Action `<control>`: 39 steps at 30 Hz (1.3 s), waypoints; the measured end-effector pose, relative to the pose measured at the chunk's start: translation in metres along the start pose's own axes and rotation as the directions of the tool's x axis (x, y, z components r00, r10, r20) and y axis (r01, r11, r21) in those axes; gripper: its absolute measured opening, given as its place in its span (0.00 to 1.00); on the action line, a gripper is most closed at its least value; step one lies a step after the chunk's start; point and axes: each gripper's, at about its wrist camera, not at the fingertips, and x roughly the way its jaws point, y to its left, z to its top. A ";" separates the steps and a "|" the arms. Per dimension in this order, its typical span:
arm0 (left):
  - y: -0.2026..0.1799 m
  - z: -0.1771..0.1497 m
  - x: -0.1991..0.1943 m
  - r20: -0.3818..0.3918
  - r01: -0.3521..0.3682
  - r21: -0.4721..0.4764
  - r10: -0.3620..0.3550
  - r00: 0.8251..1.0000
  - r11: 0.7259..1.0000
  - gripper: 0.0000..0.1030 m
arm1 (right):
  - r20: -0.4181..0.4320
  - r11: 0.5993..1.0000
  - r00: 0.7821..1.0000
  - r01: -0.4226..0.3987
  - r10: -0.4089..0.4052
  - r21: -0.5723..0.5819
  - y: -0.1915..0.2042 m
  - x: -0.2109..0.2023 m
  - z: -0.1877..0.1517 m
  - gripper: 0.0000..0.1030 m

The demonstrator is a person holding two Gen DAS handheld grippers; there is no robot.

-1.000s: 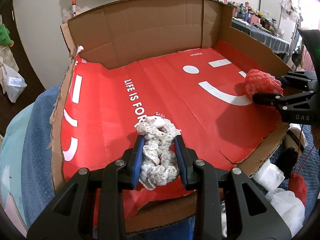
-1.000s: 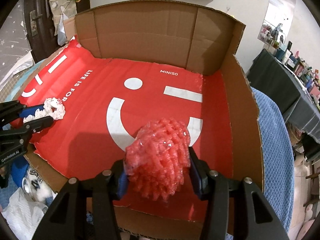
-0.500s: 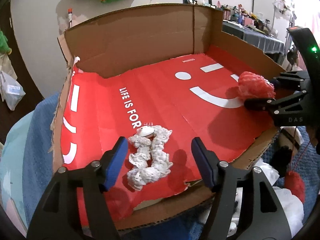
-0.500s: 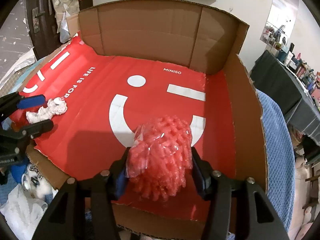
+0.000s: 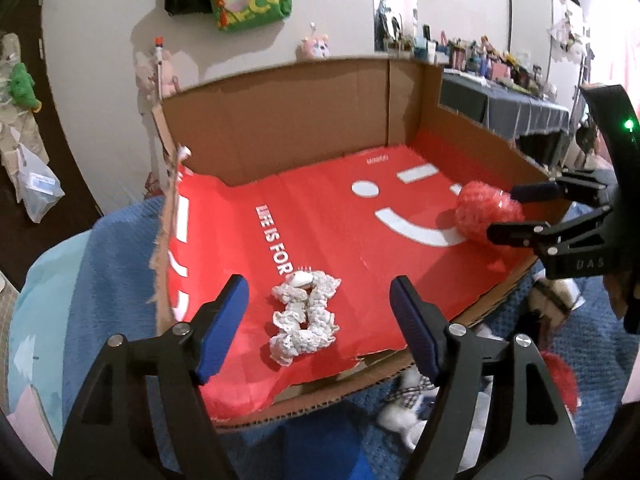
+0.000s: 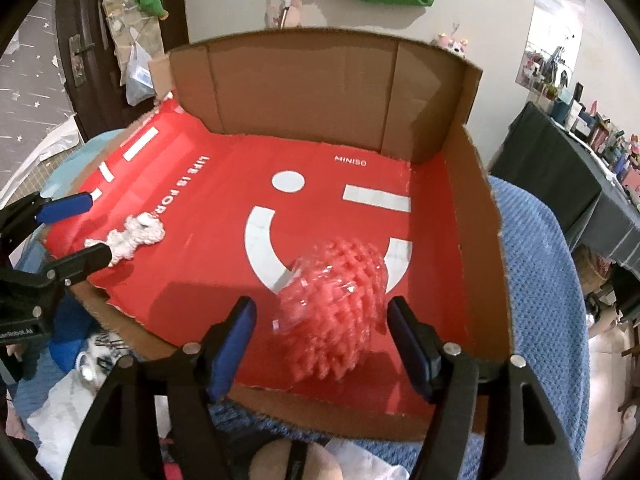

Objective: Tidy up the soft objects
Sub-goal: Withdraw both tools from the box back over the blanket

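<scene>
Both claws just opened, nothing gripped: L gripper (image 5: 320, 308) straddles white scrunchie (image 5: 305, 312) at box's (image 5: 288, 120) 8 o'clock; R gripper (image 6: 322, 332) straddles red scrunchie (image 6: 340, 316) at 5.

Cluttered home room: hanging plush toys (image 5: 319, 46), blue blanket (image 6: 540, 264).

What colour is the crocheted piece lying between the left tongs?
White, the crocheted piece; clearest in the left wrist view.
</scene>
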 end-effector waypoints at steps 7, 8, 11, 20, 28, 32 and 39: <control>-0.013 0.001 -0.047 0.111 -0.012 -0.013 0.013 0.994 1.000 0.84 | 0.096 1.000 0.995 0.000 -0.002 0.018 0.005 -0.043 -0.001 0.75; -0.016 0.000 -0.055 0.131 -0.017 -0.014 0.018 0.991 1.000 0.84 | 0.111 1.000 0.994 -0.002 -0.001 0.020 0.006 -0.049 -0.001 0.76; -0.021 0.000 -0.073 0.166 -0.018 -0.029 0.022 0.986 0.999 0.85 | 0.161 1.000 0.987 -0.005 0.002 0.021 0.009 -0.071 -0.004 0.79; -0.038 -0.017 -0.134 0.292 -0.056 -0.072 0.075 0.954 0.996 0.94 | 0.339 0.999 0.941 -0.009 -0.006 0.042 0.020 -0.146 -0.028 0.94; -0.055 -0.052 -0.169 0.371 -0.071 -0.143 0.119 0.921 0.987 1.00 | 0.452 0.998 0.892 -0.017 -0.015 0.066 0.032 -0.187 -0.079 1.00; -0.066 -0.072 -0.176 0.378 -0.054 -0.154 0.110 0.919 0.987 1.00 | 0.477 0.996 0.878 -0.006 -0.035 0.084 0.036 -0.193 -0.108 1.00; -0.086 -0.116 -0.163 0.337 -0.096 -0.196 0.159 0.928 0.976 1.00 | 0.458 0.989 0.886 0.003 -0.070 0.145 0.038 -0.172 -0.157 1.00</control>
